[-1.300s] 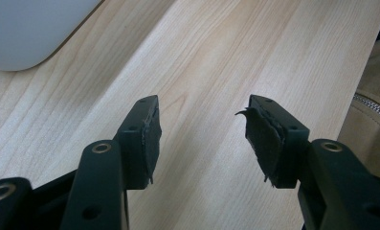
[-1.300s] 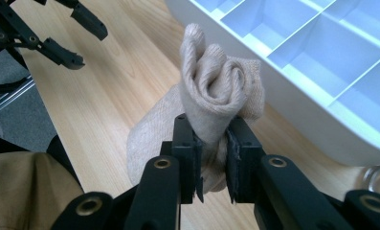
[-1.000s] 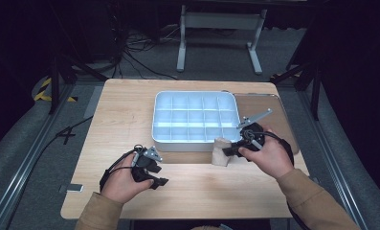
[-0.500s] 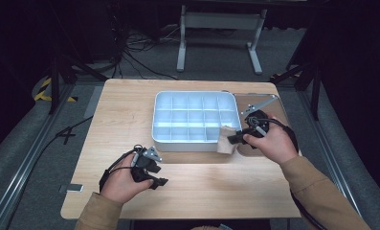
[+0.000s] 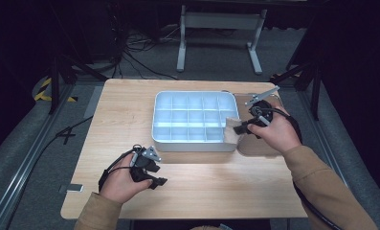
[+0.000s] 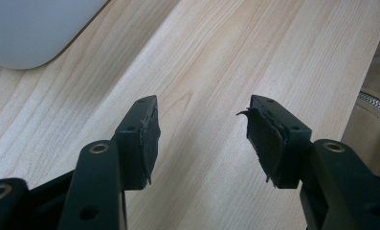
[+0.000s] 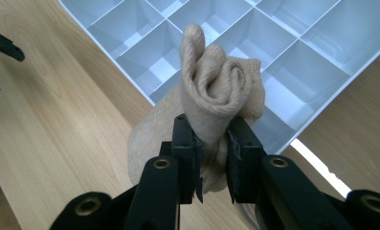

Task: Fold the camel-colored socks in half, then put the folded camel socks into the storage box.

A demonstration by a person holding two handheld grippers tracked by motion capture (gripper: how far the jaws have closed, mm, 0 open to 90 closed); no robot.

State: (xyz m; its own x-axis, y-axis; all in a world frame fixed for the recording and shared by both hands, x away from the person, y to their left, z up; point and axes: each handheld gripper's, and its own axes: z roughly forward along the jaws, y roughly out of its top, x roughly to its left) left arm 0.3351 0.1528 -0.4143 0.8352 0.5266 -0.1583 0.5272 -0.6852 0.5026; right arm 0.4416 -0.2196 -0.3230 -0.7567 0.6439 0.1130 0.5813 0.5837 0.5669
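At the near right corner of the white compartment tray point(image 5: 193, 117), my right gripper point(image 7: 211, 143) clamped on a rolled beige sock point(image 7: 215, 91) — sock above the tray's rim, my left gripper point(image 6: 202, 139) gaping, nothing between — low over bare table point(image 5: 120, 115) near the tray's front edge.

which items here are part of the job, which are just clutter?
In the job:
- rolled beige sock, clamped in the right gripper
- white divided tray, which the sock is held over at its near right corner

Just lying about:
- left gripper, open, idle over the table
- tan zipped pouch right of the tray
- cables on the floor behind
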